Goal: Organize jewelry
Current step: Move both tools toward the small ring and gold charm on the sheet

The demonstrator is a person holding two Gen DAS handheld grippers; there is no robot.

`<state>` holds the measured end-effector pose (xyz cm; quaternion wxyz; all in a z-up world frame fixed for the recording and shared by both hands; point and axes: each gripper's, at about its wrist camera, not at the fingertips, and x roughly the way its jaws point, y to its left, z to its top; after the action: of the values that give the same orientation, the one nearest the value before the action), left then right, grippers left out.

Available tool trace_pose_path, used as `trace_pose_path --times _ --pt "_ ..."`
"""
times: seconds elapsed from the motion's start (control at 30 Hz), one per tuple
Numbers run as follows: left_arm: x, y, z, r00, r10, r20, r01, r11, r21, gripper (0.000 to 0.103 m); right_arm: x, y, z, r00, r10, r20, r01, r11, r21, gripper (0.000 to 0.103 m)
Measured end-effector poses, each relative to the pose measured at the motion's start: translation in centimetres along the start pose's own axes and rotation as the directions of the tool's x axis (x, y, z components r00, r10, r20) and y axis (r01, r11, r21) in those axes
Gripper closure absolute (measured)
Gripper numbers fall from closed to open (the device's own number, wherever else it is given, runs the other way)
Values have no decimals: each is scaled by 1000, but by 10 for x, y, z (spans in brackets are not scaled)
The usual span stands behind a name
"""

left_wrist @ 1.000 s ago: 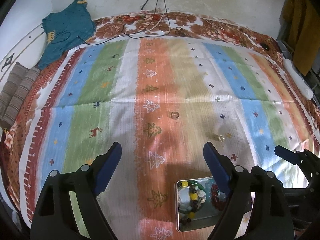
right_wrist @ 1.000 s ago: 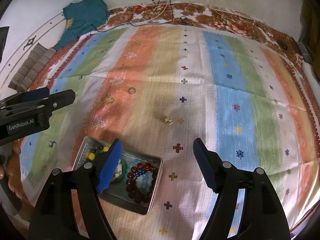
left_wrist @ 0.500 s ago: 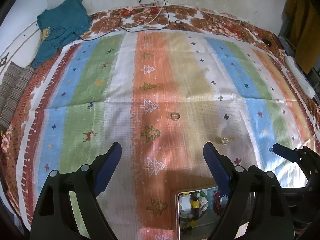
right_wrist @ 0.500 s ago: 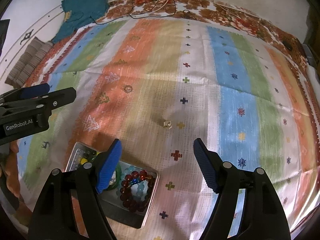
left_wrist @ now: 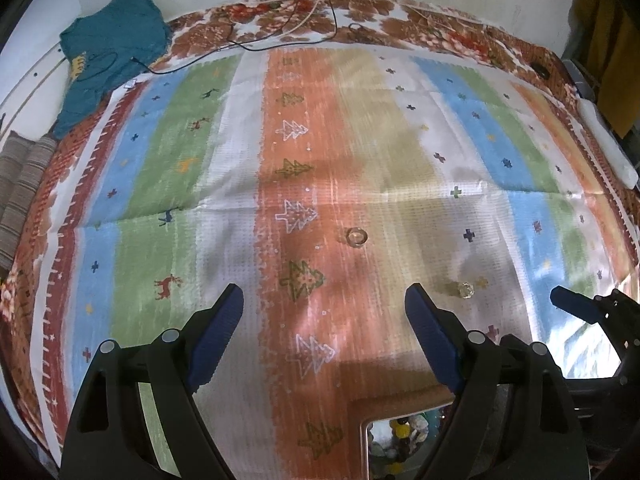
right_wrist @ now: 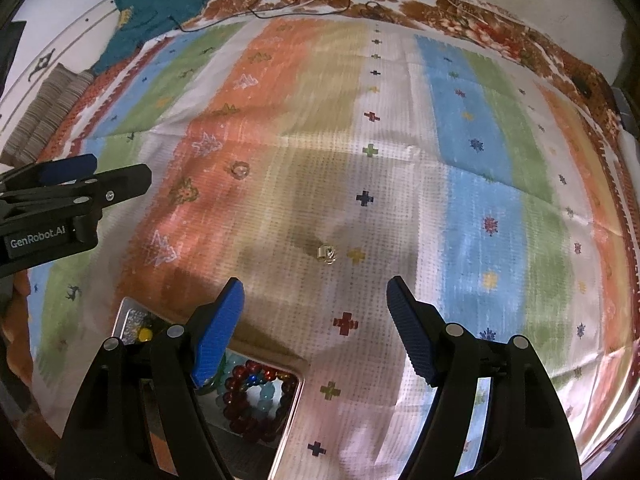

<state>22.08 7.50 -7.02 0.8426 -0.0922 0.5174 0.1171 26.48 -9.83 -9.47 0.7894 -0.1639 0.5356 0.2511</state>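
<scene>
Left wrist view: left gripper [left_wrist: 324,320] has its fingers spread wide, nothing between them. Plain ring [left_wrist: 356,237] lies flat on the orange stripe of the striped cloth [left_wrist: 168,184], ahead of the fingers and slightly right of their centreline. Stone ring [left_wrist: 464,289] sits just outside the right finger, on the pale stripe. Metal tin [left_wrist: 365,448] with beads is below the gripper at the bottom edge, partly hidden behind the right finger. Right gripper's blue tip pokes in at the right edge.

Right wrist view: right gripper [right_wrist: 316,320] is also wide open and empty. Stone ring [right_wrist: 327,253] lies almost dead ahead, just beyond the fingertips and near the centreline. Too small to call a long axis; it looks tipped on its side with the stone towards the right. Plain ring [right_wrist: 240,169] is further off, up-left, nearer the left gripper's arm at the left edge. Tin [right_wrist: 292,412] is down-left, under the left finger, with a red bead bracelet [right_wrist: 248,400] in it.

Judgement: right gripper is better placed for the stone ring, left for the plain ring. Nothing stands between fingers and either ring. Risk: thin rings on soft cloth, so the pads may pinch fabric. Teal garment [left_wrist: 108,52] and cables [left_wrist: 304,28] lie well apart at the far edge.
</scene>
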Motion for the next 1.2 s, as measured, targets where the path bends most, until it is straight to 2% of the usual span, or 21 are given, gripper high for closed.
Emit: trace_pose_path --times 0.27,0.43,0.77,1.13,1.2 --pt "15 -4 7 1000 -4 -25 4 1000 22 22 14 1 4 999 -4 -34 3 1000 -15 29" --pt "29 -6 9 998 3 -59 -1 999 36 30 24 3 6 998 -12 -59 10 1000 -25 29" --pt "52 -14 19 996 20 -92 -13 997 70 32 49 0 12 993 -16 -113 13 1000 -24 29" --pt "76 -15 30 991 7 -136 3 997 76 40 65 -7 16 988 -9 -155 9 1000 2 30" --pt "81 -13 32 989 3 -148 8 997 74 42 68 -7 18 987 -5 -163 5 1000 5 34"
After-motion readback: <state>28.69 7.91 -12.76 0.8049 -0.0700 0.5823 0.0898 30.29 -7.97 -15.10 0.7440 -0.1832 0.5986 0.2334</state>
